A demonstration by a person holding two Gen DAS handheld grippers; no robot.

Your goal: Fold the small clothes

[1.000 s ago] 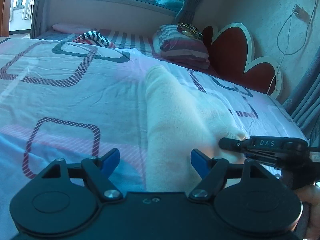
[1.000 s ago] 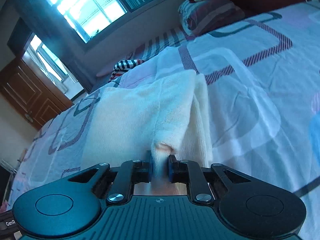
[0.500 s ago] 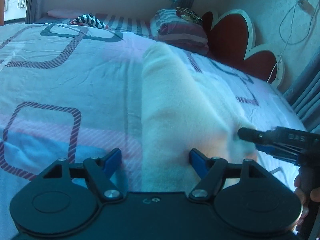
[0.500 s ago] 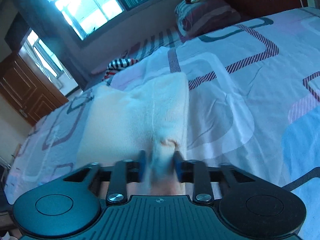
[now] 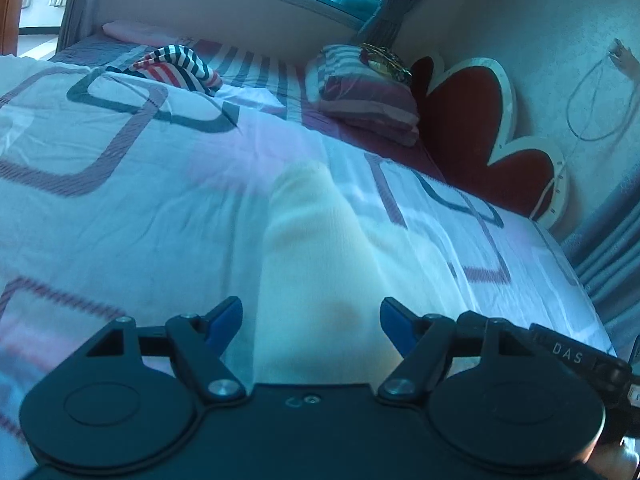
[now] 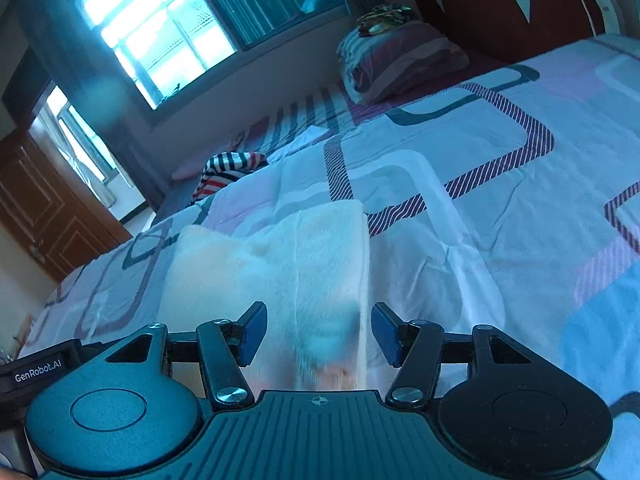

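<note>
So the cream garment [image 6: 280, 272] is lying folded flat on the bed [image 6: 500, 208], well short of the striped pillow [image 6: 400, 64], right claw [image 6: 318, 332] just been opening with nothing pinched, left claw [image 5: 311, 326] spread wide over its near end too.

Fuzzy cream knit garment [image 6: 280, 264] lies on smooth, faintly creased printed cotton bedspread [image 6: 500, 208].

A folded garment [image 5: 320, 256] lies on the bed cover [image 5: 120, 208] at lower centre of the left wrist frame; beyond it, a striped cloth [image 5: 176, 66] sits upper left, a pillow [image 5: 364, 96] upper centre, the headboard [image 5: 476, 120] to its right.
</note>
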